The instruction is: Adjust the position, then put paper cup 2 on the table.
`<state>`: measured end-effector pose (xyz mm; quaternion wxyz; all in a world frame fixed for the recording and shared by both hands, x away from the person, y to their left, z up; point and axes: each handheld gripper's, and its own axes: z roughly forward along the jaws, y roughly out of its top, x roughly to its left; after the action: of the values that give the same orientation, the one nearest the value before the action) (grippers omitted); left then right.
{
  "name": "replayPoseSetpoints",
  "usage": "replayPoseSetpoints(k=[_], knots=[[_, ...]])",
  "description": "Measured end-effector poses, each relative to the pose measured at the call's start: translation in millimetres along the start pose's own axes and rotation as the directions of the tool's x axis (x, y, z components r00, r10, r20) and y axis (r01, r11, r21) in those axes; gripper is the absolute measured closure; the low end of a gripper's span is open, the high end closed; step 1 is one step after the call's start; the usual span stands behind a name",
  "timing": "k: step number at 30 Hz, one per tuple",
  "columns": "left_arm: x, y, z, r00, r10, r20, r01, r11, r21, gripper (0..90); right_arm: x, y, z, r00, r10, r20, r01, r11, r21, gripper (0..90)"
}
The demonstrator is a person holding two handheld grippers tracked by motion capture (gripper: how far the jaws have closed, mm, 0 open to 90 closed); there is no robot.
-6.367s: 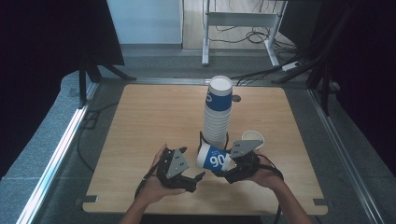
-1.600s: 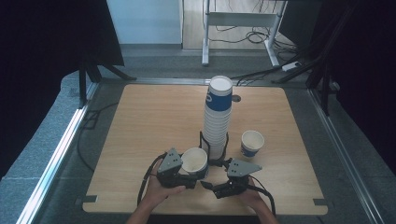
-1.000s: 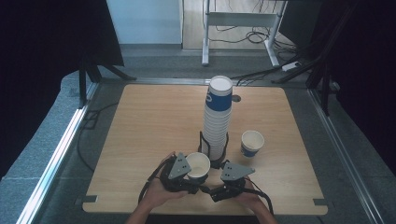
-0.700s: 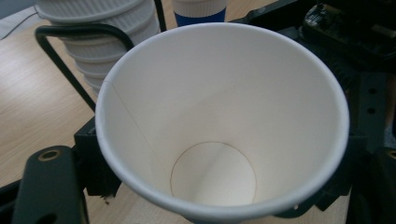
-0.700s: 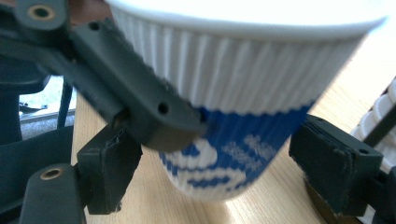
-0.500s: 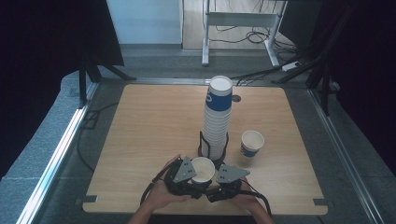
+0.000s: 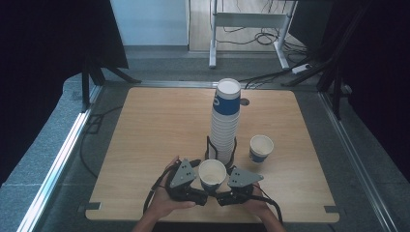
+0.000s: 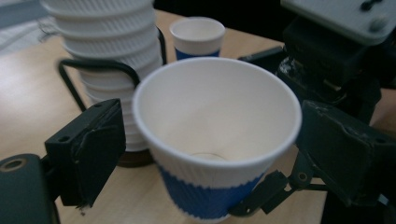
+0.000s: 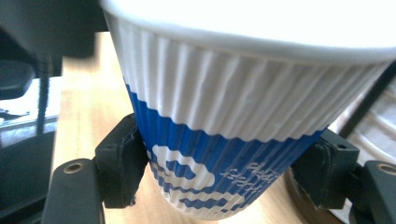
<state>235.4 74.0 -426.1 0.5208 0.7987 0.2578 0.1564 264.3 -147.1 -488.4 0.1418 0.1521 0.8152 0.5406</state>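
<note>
Sitting upright on the worktop just in front of the cup stack: ribbed paper cup, light, thin-walled, crushing easily. Right gripper clamping its blue lower band; left gripper jaws just opening, straddling the cup, pads off it. Gripping low and gently, avoiding the rim.

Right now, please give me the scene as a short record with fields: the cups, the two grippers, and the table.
held cup: upright blue and white paper cup at the near edge, empty
right gripper: jaws pressed on the lower blue part of the held cup
left gripper: jaws have just been opening; they stand apart at both sides of the held cup, not pressing
cup stack: tall, in a black wire holder, behind the held cup
single cup: upright, right of the stack
table: wooden
</note>
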Motion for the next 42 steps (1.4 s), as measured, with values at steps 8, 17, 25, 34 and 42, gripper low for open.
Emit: replayPoseSetpoints(k=[8, 17, 25, 34, 42], knots=[[6.9, -1.7, -9.8, 0.9996, -0.027, -0.004, 0.026, 0.9985, -0.048, 9.3, -5.3, -1.6, -4.7, 0.9980, 0.033, 0.053, -0.032, 0.999, -0.019, 26.1], [17.1, -4.5, -19.5, 0.9977, -0.061, -0.029, 0.059, 0.9958, -0.070, 9.4, -11.8, 3.5, -20.4, 0.9945, 0.059, 0.087, -0.051, 0.995, -0.087, 26.2], [31.2, -10.0, -15.1, 0.9893, -0.124, -0.077, 0.121, 0.9913, -0.052, 10.7, -15.9, 8.8, -36.3, 0.9927, 0.065, 0.101, -0.050, 0.988, -0.144, 26.3], [36.4, -10.6, -18.6, 0.9855, -0.147, -0.085, 0.142, 0.9883, -0.056, 11.0, -20.3, 23.3, -79.6, 0.9806, 0.048, 0.190, -0.002, 0.972, -0.235, 26.3], [33.1, -11.6, -16.6, 0.9885, -0.118, -0.095, 0.116, 0.9928, -0.027, 11.0, -32.6, 23.2, -111.9, 0.9559, 0.081, 0.282, -0.005, 0.966, -0.260, 26.2]])
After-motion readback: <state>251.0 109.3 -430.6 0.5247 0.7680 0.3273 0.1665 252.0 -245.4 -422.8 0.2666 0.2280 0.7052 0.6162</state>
